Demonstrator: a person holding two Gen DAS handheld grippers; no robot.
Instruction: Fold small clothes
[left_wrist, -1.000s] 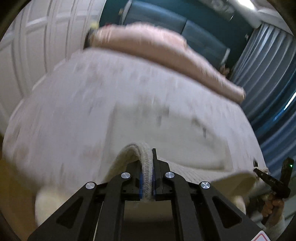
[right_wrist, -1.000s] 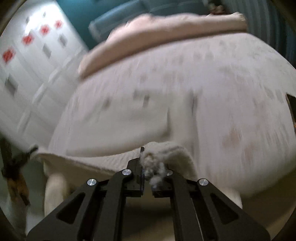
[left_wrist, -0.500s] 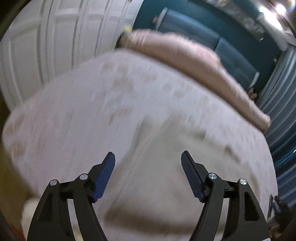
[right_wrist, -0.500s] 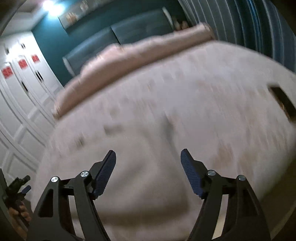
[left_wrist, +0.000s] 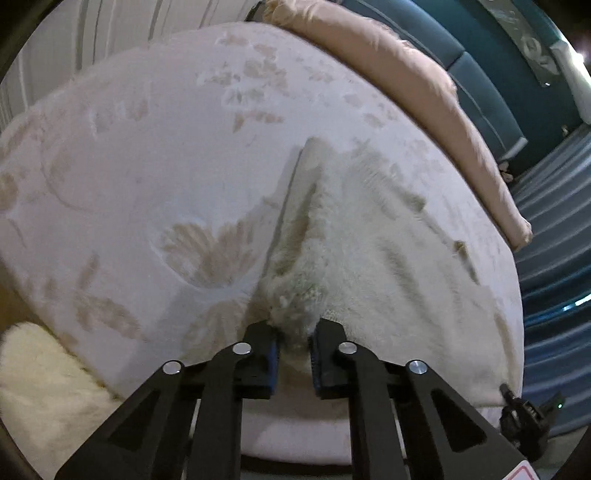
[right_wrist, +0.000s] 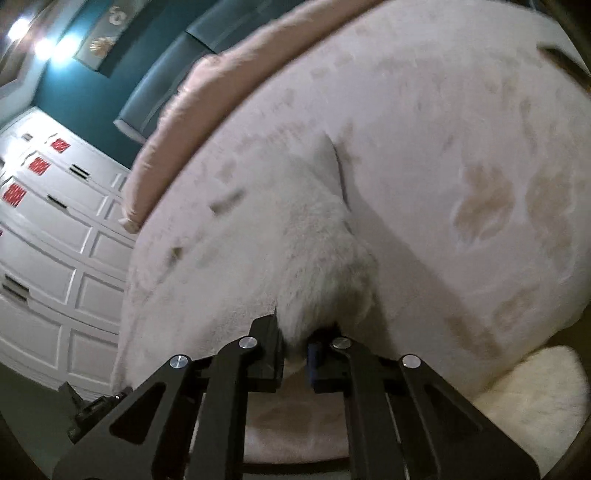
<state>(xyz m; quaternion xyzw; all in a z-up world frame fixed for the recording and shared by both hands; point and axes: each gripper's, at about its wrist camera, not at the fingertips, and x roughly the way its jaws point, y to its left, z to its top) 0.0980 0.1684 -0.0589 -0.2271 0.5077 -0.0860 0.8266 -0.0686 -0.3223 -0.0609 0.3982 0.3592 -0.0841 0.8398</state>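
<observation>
A cream fluffy garment (left_wrist: 354, 236) lies spread on the bed (left_wrist: 147, 155), its near edge toward me. My left gripper (left_wrist: 294, 345) is shut on the garment's near left corner, fabric bunched between the blue pads. In the right wrist view the same garment (right_wrist: 280, 236) stretches away, and my right gripper (right_wrist: 295, 349) is shut on its near right corner. The other gripper shows at the lower edge of each view, the right gripper (left_wrist: 524, 413) and the left gripper (right_wrist: 92, 406).
A rolled pink blanket (left_wrist: 424, 81) lies along the far side of the bed, against a teal headboard (left_wrist: 480, 70). White wardrobe doors (right_wrist: 48, 258) stand to one side, blue curtains (left_wrist: 554, 258) to the other. Another fluffy cream piece (left_wrist: 40, 376) hangs off the bed's near edge.
One second ago both grippers held the garment; half a second ago both were open and empty above the bed. Now both are lower and shut on the garment's near corners.
</observation>
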